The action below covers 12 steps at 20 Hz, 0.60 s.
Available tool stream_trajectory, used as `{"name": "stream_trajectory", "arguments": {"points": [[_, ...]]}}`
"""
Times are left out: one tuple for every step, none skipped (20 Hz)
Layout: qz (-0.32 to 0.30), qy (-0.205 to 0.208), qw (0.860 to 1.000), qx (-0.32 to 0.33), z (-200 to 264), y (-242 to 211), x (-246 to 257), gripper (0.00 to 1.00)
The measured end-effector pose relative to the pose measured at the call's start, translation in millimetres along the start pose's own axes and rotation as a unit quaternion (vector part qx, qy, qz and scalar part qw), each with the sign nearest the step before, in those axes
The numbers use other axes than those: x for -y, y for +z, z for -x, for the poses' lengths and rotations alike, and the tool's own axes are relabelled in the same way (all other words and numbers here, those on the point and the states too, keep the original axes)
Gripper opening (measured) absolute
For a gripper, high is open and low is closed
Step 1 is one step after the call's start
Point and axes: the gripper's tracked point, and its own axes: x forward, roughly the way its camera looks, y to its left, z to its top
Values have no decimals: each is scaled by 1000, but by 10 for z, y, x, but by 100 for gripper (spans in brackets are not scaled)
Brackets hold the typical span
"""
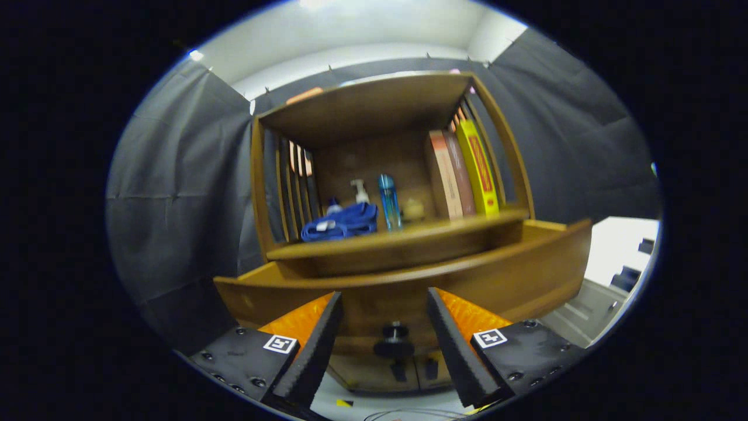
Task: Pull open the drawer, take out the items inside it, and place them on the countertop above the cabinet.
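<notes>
Two fingers of the gripper (383,345) stand wide apart, holding nothing, the drawer (409,280) pulled out beyond them (its knob (395,333) between them); reaching inside for items seems next.

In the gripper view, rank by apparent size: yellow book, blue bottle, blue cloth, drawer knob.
1. Yellow book
2. Blue cloth
3. Blue bottle
4. Drawer knob, though it is nearer the camera, between the open claw fingers, so its rank is unsure.

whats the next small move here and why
Probably lift the gripper up over the drawer front. The drawer already stands pulled out from the cabinet, the fingers are open with the knob free between them, and the inside is hidden from here.
</notes>
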Motion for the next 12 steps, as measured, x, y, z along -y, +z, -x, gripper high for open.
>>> {"name": "stream_trajectory", "arguments": {"points": [[3,-8,1000,8,-50,211,23,95],[3,-19,1000,12,-113,386,61,96],[1,-33,999,6,-223,510,115,96],[1,-47,999,-11,-345,557,186,96],[-1,-59,997,-41,-478,514,242,97],[-6,-61,995,-79,-592,400,255,97],[-12,-41,992,-121,-716,270,181,97],[-16,-15,986,-166,-817,104,73,98],[-22,-5,980,-199,-920,-50,42,98],[-24,-5,974,-226,-1032,-194,70,98],[-17,-4,968,-250,-1124,-339,82,98],[3,-5,963,-269,-1199,-448,110,98]]}}
